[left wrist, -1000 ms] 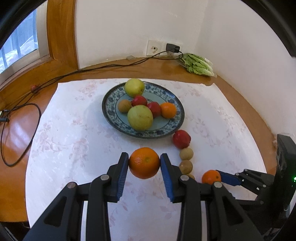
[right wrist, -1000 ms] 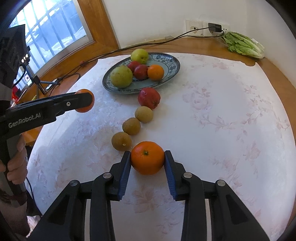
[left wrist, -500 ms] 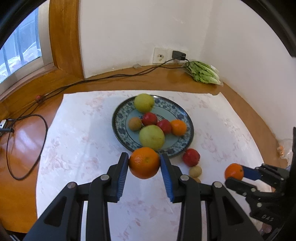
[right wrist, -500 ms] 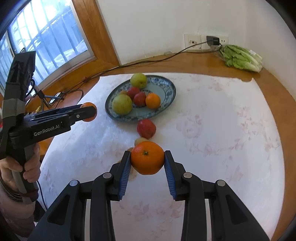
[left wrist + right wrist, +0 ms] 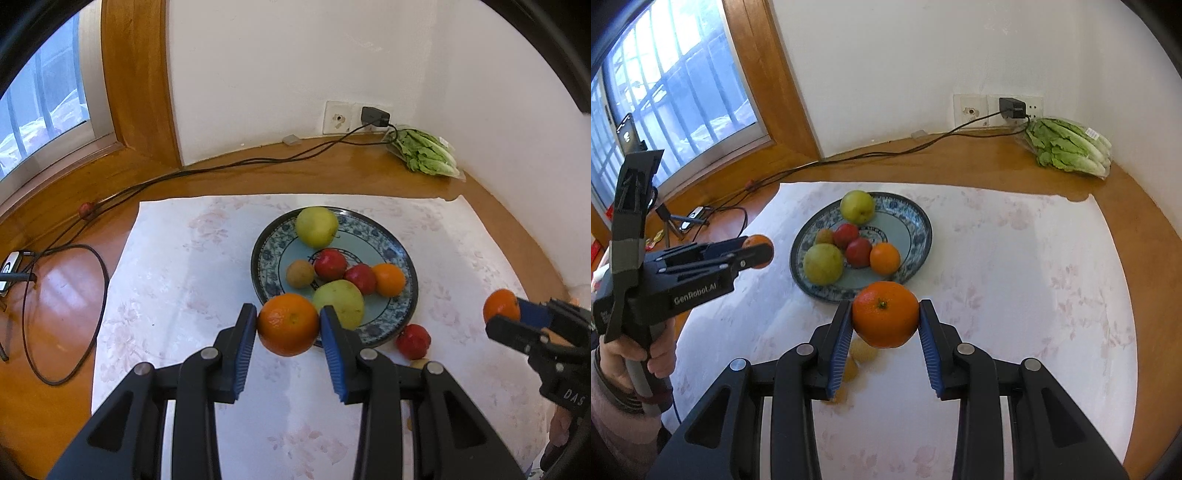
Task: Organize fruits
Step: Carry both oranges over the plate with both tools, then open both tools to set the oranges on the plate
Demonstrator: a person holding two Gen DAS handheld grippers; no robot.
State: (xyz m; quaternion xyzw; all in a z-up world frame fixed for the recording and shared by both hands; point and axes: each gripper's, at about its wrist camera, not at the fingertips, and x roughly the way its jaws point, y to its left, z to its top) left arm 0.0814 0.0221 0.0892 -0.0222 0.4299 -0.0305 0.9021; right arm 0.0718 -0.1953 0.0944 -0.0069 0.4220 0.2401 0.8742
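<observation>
From the left wrist camera, the left gripper (image 5: 289, 325) has its jaws pinching an orange (image 5: 288, 324) by its sides, held in the air just short of the near rim of the blue-patterned plate (image 5: 406, 295). The plate sits on a pale floral cloth (image 5: 184, 266) on the wooden counter (image 5: 66, 266) and already carries two green apples, two small red fruits, a brown kiwi-like fruit and a small orange. A loose red fruit (image 5: 413, 341) lies on the cloth just beside the plate's near edge. At the right edge of this view, the right gripper (image 5: 511, 314) shows side-on with its own orange.

From the right wrist camera, the right gripper's jaws pinch a second orange (image 5: 885, 314), stem toward the lens, raised over the cloth near the plate's front rim. Small brownish fruits (image 5: 863, 350) lie on the cloth below it, partly hidden. The left gripper shows at the left, well apart.

The plate is crowded on its near side, so an orange released there would likely strike the big apple (image 5: 823, 263) and roll, perhaps knocking fruit over the low rim. Round, smooth fruit could also slip if either grip loosens early. Both grippers heading for the same rim could collide.
</observation>
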